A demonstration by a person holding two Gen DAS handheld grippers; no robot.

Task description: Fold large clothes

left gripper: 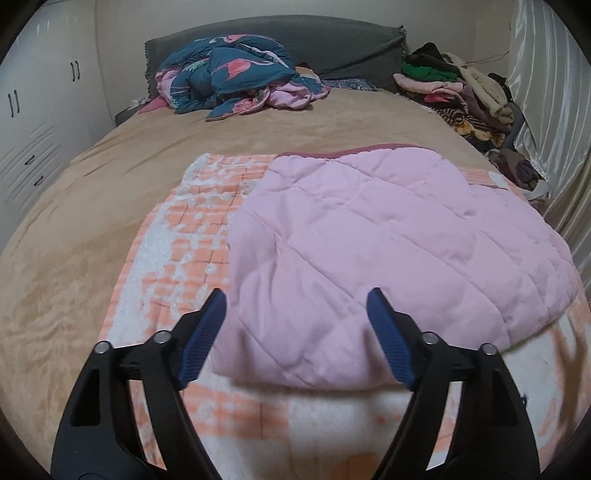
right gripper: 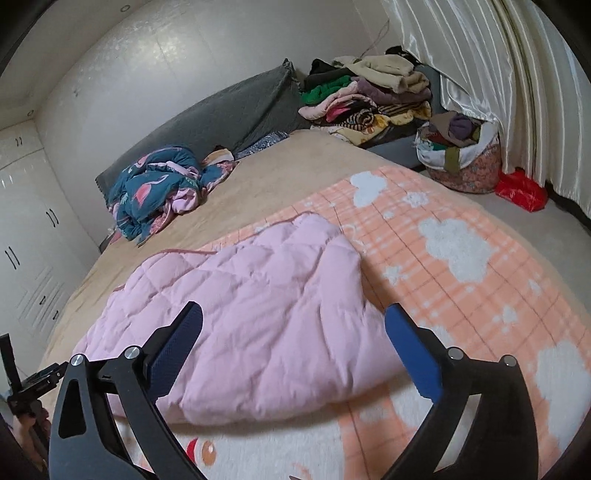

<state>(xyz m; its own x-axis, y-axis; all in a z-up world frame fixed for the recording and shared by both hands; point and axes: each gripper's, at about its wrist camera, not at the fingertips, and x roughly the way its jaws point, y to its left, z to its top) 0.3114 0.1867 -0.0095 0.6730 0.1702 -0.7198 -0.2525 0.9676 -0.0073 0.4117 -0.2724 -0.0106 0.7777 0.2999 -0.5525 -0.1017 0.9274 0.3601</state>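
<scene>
A pink quilted garment point(left gripper: 388, 251) lies folded on an orange-and-white checked blanket point(left gripper: 177, 236) on the bed; it also shows in the right wrist view point(right gripper: 258, 314), with the blanket point(right gripper: 461, 258) to its right. My left gripper point(left gripper: 296, 301) is open and empty, hovering over the garment's near edge. My right gripper point(right gripper: 293, 314) is open and empty, its fingers spread over the garment's near right part. Neither gripper touches the cloth as far as I can see.
A tan bed sheet point(left gripper: 110, 184) covers the bed. A crumpled blue flamingo-print quilt point(left gripper: 236, 74) lies by the grey headboard point(left gripper: 295, 33). Stacked clothes point(right gripper: 369, 99), a full laundry basket point(right gripper: 461, 155) and a red bag point(right gripper: 521, 190) sit by the curtain. White wardrobes point(left gripper: 37, 110) stand left.
</scene>
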